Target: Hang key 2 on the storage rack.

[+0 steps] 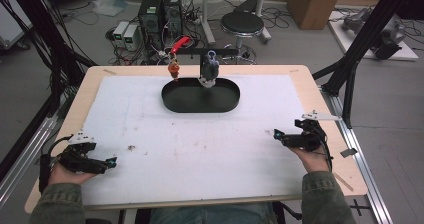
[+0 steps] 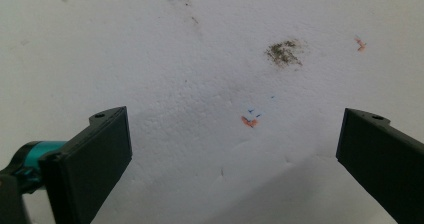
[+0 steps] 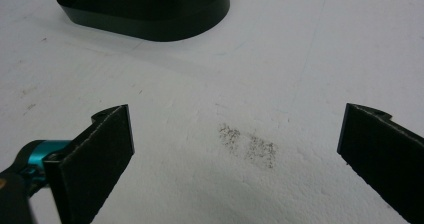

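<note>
Two tools rest at the near edge of the worktop, one in each of the person's hands. The left tool lies at the near left corner, the right tool at the near right, well apart from each other. In the left gripper view the left tool's two black jaws stand spread wide with nothing between them, over a white sheet marked by one dark smudge and two small orange flecks. In the right gripper view the right tool's two jaws are likewise spread wide and empty, above one grey smear on the sheet. One black oval tray sits at the far middle of the sheet, well apart from both tools; its wall shows at the top of the right gripper view. Just beyond the tray's far rim a black stand carries two hanging things: one red-and-orange piece on the left and one dark piece on the right.
</note>
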Tool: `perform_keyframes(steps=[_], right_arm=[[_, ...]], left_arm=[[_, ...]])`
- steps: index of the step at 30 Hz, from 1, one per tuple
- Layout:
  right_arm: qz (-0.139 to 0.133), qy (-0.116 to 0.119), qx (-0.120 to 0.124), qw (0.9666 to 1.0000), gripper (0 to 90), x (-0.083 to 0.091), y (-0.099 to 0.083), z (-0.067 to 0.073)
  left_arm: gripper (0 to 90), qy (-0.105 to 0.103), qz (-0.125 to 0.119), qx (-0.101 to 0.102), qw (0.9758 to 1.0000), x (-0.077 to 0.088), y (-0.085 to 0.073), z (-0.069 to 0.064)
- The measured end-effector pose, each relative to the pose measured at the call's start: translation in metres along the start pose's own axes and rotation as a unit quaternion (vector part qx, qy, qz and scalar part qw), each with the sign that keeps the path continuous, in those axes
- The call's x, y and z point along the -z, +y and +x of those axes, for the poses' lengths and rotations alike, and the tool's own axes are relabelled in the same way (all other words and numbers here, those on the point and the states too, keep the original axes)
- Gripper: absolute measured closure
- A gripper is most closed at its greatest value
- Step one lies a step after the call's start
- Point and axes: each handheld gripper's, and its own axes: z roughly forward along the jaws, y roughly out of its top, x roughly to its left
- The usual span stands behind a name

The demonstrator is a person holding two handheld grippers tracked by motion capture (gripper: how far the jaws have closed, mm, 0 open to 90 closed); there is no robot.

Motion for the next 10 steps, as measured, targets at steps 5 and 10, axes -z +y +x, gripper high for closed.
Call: perform_keyframes(steps=[5, 10], right_arm=[[-0.012, 0.017, -0.017, 0.9996, 0.6, 0.002, -0.01, 0.0], [-0.023, 0.022, -0.014, 0.9994, 0.6, 0.004, -0.016, 0.001]], left_arm=[[1.8, 0.0, 0.0, 0.0, 1.0, 0.0, -0.001, 0.0], [1.8, 0.0, -0.006, 0.001, 1.0, 0.0, -0.001, 0.001]])
